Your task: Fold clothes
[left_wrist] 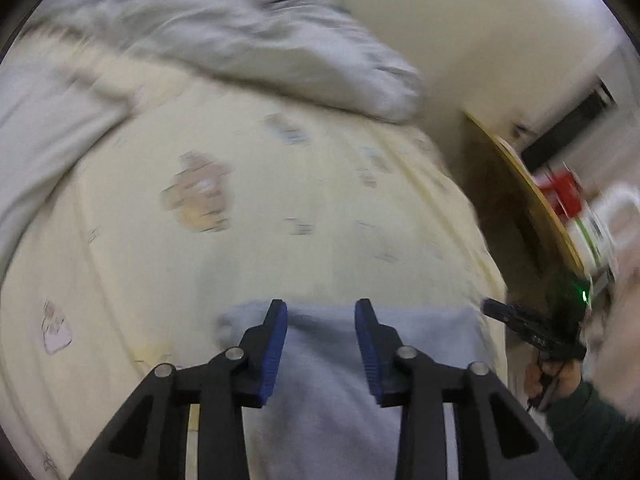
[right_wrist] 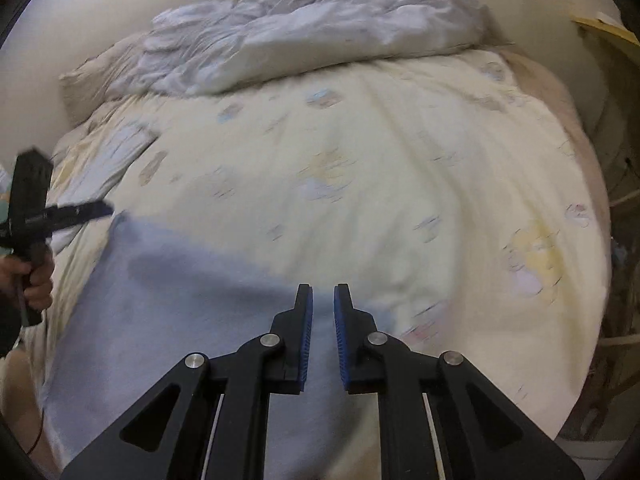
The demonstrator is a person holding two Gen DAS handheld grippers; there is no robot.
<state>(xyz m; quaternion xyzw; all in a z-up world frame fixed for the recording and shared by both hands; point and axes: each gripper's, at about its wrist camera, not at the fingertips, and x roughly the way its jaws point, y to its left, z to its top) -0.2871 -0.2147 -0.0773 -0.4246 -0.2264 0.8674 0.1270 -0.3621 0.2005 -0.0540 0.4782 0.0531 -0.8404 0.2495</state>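
Observation:
A light blue garment point(left_wrist: 328, 364) point(right_wrist: 180, 300) lies flat on the near part of a bed, on a cream patterned sheet point(left_wrist: 280, 208) point(right_wrist: 380, 168). My left gripper point(left_wrist: 320, 304) hovers over the garment's far edge, its blue-padded jaws apart and nothing between them. My right gripper point(right_wrist: 322, 289) is above the garment's right corner, with a narrow gap between its jaws and no cloth in it. Each gripper also shows in the other's view, held by a hand point(right_wrist: 38, 280): the right gripper point(left_wrist: 532, 328) at the right edge, the left gripper point(right_wrist: 96, 211) at the left edge.
A crumpled grey-blue duvet point(left_wrist: 240, 28) point(right_wrist: 320, 28) is heaped at the far end of the bed against a pale wall. To the right of the bed stands a round wooden table point(left_wrist: 532, 200) with red and white packages point(left_wrist: 564, 192) on it.

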